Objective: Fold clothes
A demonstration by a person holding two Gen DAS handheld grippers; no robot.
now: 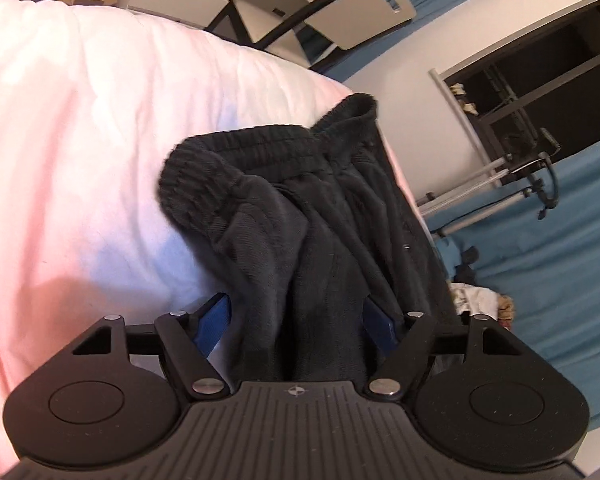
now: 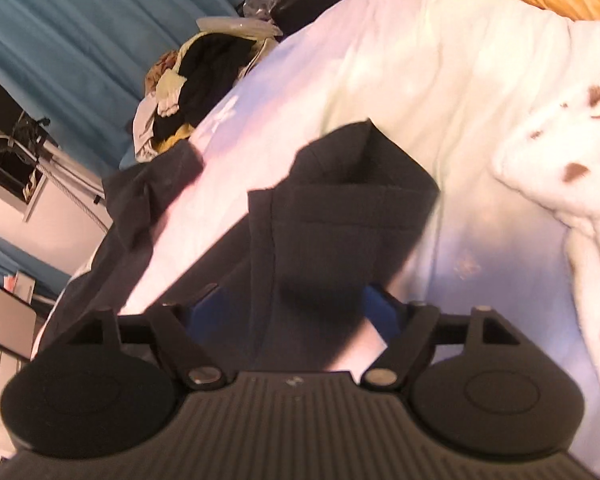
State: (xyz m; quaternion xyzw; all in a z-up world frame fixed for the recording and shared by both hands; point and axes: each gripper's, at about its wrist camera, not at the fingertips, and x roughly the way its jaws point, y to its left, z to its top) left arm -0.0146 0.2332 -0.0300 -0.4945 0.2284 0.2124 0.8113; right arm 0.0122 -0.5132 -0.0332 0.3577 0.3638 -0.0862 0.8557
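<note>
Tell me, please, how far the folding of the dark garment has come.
Done: nothing looks folded flat yet. In hand: both claws, left and right, grip the bunched dark garment above the bed cover. Left: laying it flat, folding it, then the clothes pile.

No readable text, brand, number or label anywhere in either view. Only a small round cross-shaped emblem moulded into the ribbed black body of the left tool, without letters; the same mark on the right tool, too blurred to make out. Dark rectangular patch on a grey cabinet panel in the background of the left wrist view, too small to read.
</note>
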